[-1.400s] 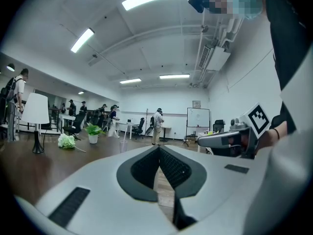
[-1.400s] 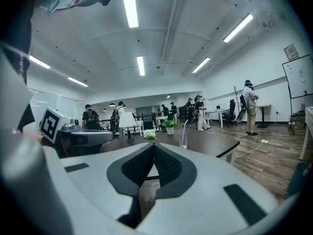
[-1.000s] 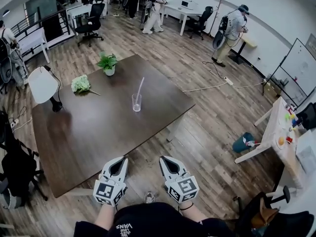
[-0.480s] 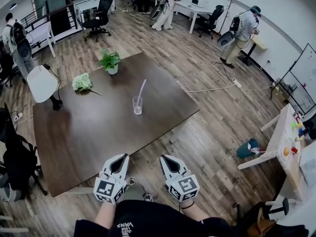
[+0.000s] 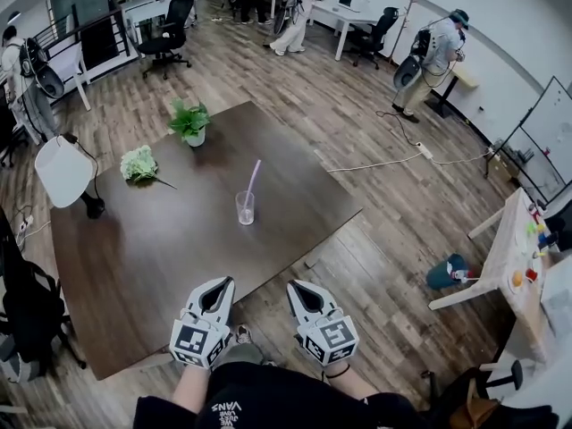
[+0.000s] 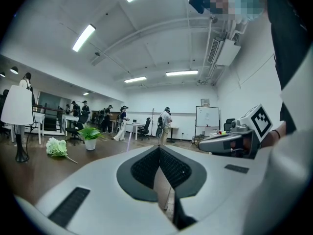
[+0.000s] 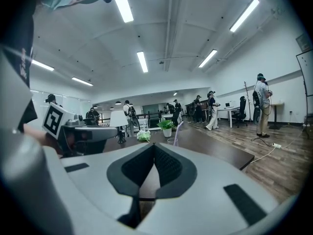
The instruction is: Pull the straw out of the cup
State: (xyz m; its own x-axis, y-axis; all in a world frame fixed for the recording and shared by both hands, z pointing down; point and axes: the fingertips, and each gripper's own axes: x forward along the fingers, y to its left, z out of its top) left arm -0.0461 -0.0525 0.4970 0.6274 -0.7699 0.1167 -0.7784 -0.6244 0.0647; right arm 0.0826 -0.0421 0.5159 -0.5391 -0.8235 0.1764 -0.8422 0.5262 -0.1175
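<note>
A clear cup [image 5: 245, 209] stands near the middle of the dark wooden table [image 5: 161, 257], with a pale purple straw [image 5: 253, 175] leaning out of it to the upper right. My left gripper [image 5: 217, 284] and right gripper [image 5: 298, 286] are held side by side at the table's near edge, well short of the cup. Both are shut with nothing between the jaws. In the right gripper view the straw [image 7: 177, 132] and cup [image 7: 170, 141] show far ahead above my shut right gripper [image 7: 153, 146]. In the left gripper view, my left gripper [image 6: 159, 148] is shut, and only the straw [image 6: 129, 141] shows.
On the table's far left stand a potted plant [image 5: 189, 121], a bunch of white flowers [image 5: 138, 163] and a white lamp [image 5: 63, 172]. A dark chair with a bag [image 5: 27, 302] is left of the table. A white side table [image 5: 500, 239] and blue bin [image 5: 442, 271] stand right. Several people work at the back.
Both grippers and the head view have moved forward toward the table, so its near edge now lies right at the jaw tips. Both grippers stay shut. Cup and straw have not moved.
</note>
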